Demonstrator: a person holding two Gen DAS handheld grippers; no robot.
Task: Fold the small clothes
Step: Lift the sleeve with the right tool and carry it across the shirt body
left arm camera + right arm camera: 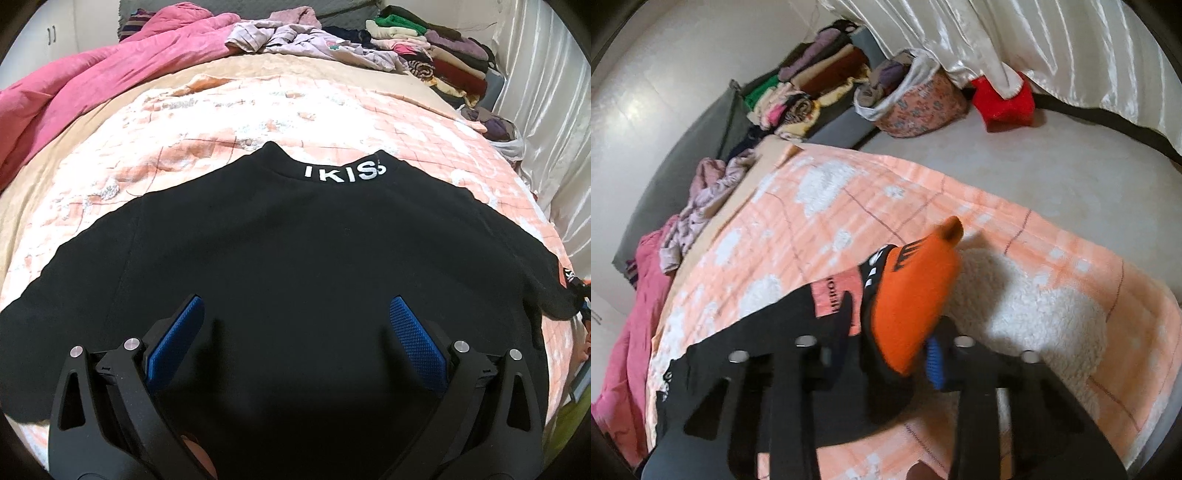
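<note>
Orange cuff (912, 295) is pinched by right gripper (886, 354) at 6 o'clock, left gripper (295, 325) spread over black shirt (295, 240) — sleeve may slip, bunching the fold.

The left wrist view looks low and close over the black shirt (295, 236) toward the bed's far end; the right wrist view looks tilted across the bed (923, 206). Both share the shirt and the folded clothes pile (436, 51).

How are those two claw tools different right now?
The left gripper has its blue pads spread wide apart, holding nothing, above the black top. The right gripper is closed on the top's orange cuff, at the sleeve end near the bed's edge. The left sits over the top's middle. Both share black frames and blue pads.
</note>
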